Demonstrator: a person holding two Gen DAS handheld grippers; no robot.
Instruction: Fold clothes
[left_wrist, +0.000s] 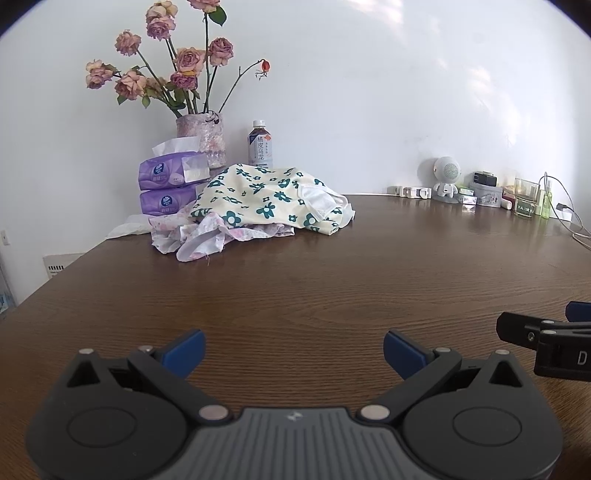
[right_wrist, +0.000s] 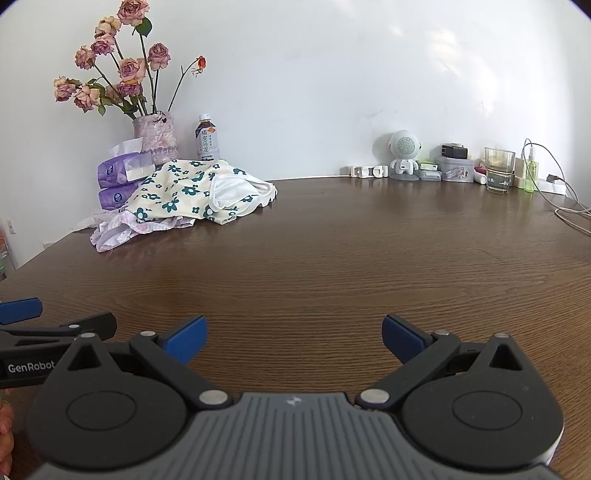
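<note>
A crumpled cream garment with dark green flowers (left_wrist: 258, 199) (right_wrist: 188, 192) lies in a heap at the table's far left. It rests on a pale pink floral cloth (left_wrist: 199, 236) (right_wrist: 118, 232). My left gripper (left_wrist: 293, 350) hovers low over the near table, open and empty, well short of the heap. My right gripper (right_wrist: 293, 338) sits beside it, also open with nothing between its blue fingertips. The right gripper's black side (left_wrist: 543, 332) shows at the left wrist view's right edge, and the left gripper's side (right_wrist: 44, 332) at the other view's left edge.
Behind the heap stand two purple tissue packs (left_wrist: 168, 184), a vase of dried roses (left_wrist: 203, 138) and a tea bottle (left_wrist: 260, 146). Along the far right wall sit a small robot figure (right_wrist: 404, 155), a tin, a glass (right_wrist: 498, 170), a spray bottle and a cable (right_wrist: 569, 214). Brown wooden table (right_wrist: 332, 251).
</note>
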